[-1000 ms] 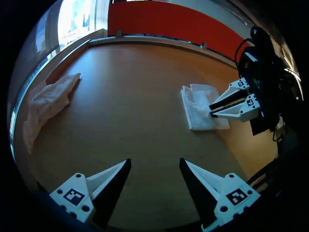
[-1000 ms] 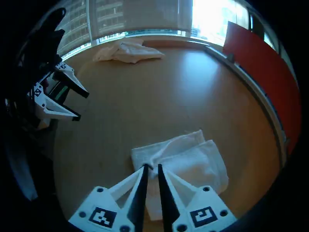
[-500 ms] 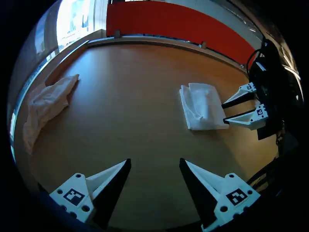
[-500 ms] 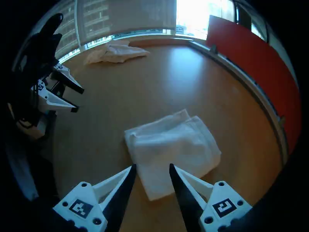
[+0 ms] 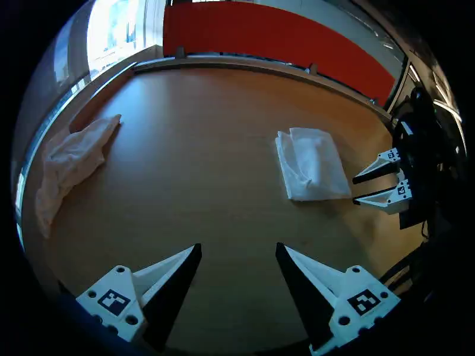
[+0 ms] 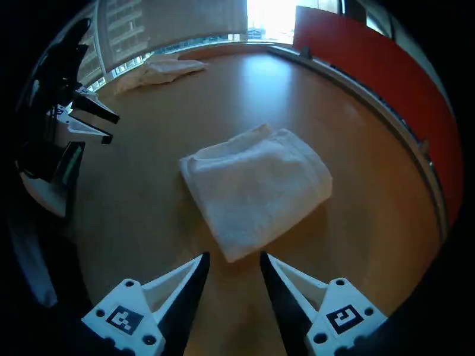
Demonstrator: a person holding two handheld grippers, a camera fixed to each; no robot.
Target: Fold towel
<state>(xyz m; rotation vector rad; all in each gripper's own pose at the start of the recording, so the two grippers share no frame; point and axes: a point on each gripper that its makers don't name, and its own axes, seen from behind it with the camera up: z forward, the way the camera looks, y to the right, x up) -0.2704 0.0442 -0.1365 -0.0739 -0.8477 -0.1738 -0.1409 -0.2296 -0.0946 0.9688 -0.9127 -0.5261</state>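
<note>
Just ahead of the right gripper (image 6: 233,255), the desk (image 6: 136,202) is bare for a short stretch and then the folded towel (image 6: 255,184) begins, its nearest corner just beyond the fingertips. A second ago these fingers were pinched on the towel's near edge. Now they are spread, hold nothing and have backed clear of the cloth, so the towel has been released and lies flat in a neat rectangle. I judge the fold on this piece finished, or very nearly.

The left gripper (image 5: 237,245) has not moved in that time. Its fingers are wide apart and empty over bare desk, well apart from the towel, which lies off toward the right gripper.

Farther off, a crumpled towel (image 5: 71,157) lies unfolded near the desk's edge by the window (image 5: 113,29) — probably the next job. A red panel (image 5: 267,26) runs along the far side.

No brand or writing can be read. The gripper fingers carry only square black-and-white markers (image 6: 124,320) — patterns, not words.
</note>
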